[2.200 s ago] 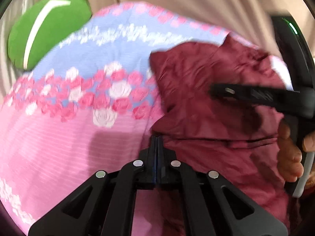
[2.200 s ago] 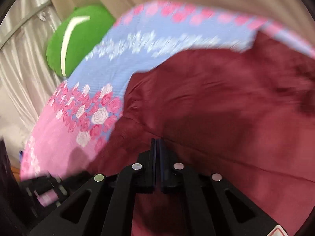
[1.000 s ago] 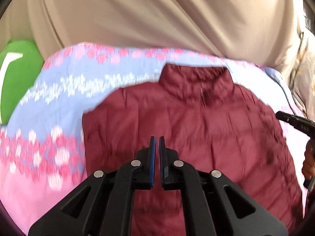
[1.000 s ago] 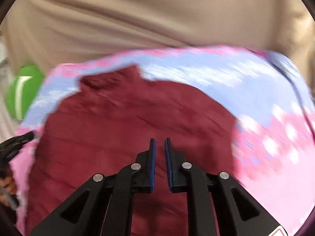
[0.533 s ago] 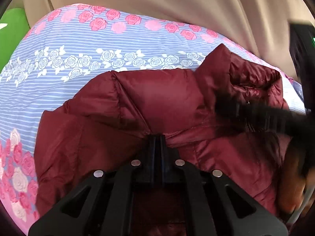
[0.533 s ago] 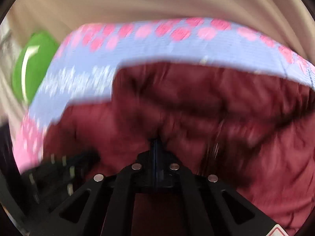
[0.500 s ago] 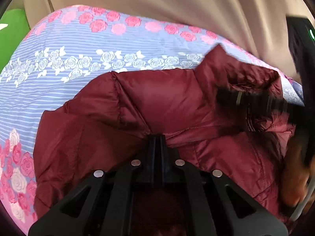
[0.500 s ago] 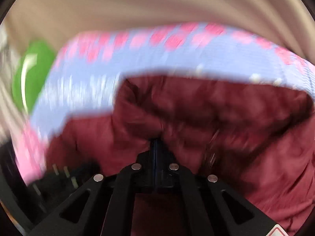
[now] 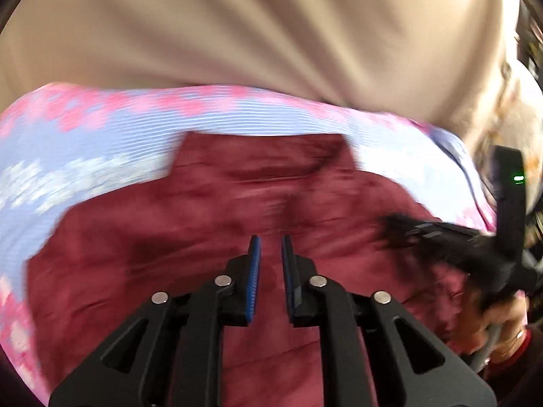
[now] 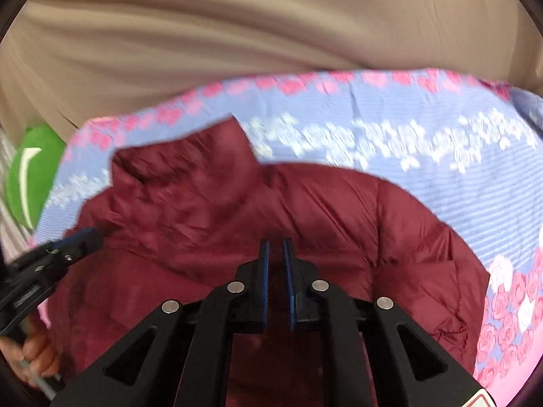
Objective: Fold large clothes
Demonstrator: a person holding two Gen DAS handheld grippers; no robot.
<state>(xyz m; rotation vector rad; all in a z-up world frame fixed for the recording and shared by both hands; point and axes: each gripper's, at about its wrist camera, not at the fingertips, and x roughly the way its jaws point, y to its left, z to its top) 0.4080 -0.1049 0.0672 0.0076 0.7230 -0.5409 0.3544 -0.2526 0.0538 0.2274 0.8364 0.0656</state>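
A dark red puffer jacket (image 9: pixel 210 210) lies flat on a bed, its collar (image 9: pixel 264 152) toward the far edge. It also shows in the right wrist view (image 10: pixel 210 217). My left gripper (image 9: pixel 269 242) hovers over the jacket's middle, open a little and empty. My right gripper (image 10: pixel 275 246) hovers over the jacket, also open a little and empty. The right gripper shows at the right of the left wrist view (image 9: pixel 441 234). The left gripper shows at the left of the right wrist view (image 10: pixel 57 254).
The bed has a pink and lilac sheet with roses (image 10: pixel 424 142). A beige curtain (image 9: pixel 254 27) hangs behind the bed. A green cushion (image 10: pixel 30 173) lies at the far left. The sheet's right side (image 10: pixel 516 308) is bare of clothing.
Both grippers were shut on jacket fabric half a second ago; now both are slightly open and raised off it. The jacket lies flatter with its collar spread out.
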